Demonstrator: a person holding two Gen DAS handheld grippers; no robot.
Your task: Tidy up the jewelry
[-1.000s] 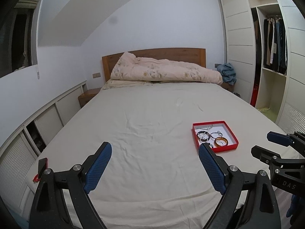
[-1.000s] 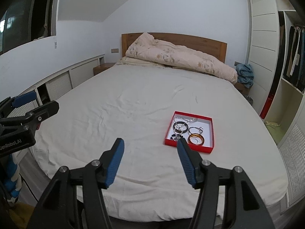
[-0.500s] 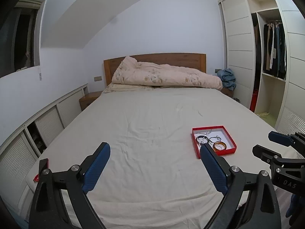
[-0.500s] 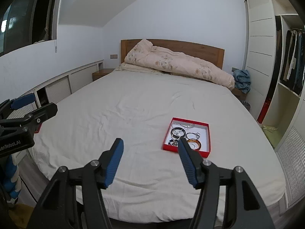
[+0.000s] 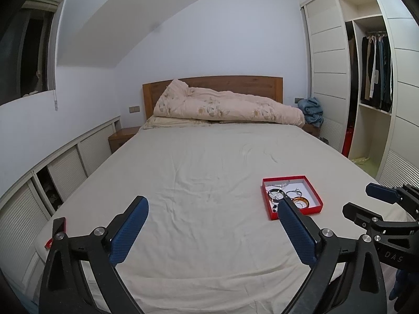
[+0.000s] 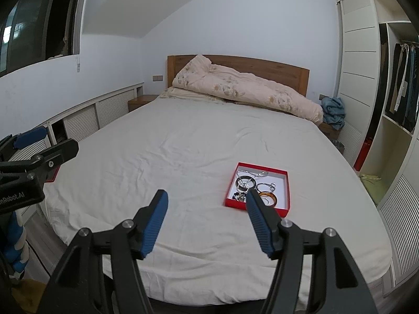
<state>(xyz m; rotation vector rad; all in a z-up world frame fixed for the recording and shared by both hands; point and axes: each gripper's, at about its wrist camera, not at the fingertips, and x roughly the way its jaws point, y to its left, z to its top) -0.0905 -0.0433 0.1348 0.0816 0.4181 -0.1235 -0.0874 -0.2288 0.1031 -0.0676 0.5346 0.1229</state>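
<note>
A shallow red tray (image 5: 296,213) (image 6: 288,191) lies on the near right part of the bed. It holds a black bangle (image 5: 275,191) (image 6: 245,181), an amber bangle (image 5: 301,201) (image 6: 268,198), a silver chain (image 6: 255,174), silver rings (image 6: 265,185) and dark beads (image 6: 238,196). My left gripper (image 5: 212,202) hovers over the bed's near edge, left of the tray; its jaws are opening, with nothing between them. My right gripper (image 6: 206,193) (image 5: 360,198) is open and empty, its right finger overlapping the tray's near corner in its own view.
The cream sheet (image 5: 209,170) covers the wide bed. A rolled quilt (image 5: 225,107) lies against the wooden headboard. A small red object (image 5: 56,229) sits at the bed's near left corner. Low louvred cabinets (image 5: 65,167) line the left, and an open wardrobe (image 5: 374,78) stands on the right.
Both pairs of jaws have spread slightly wider, the left more than the right. The views have shifted only a little. Nothing on the bed has moved.
</note>
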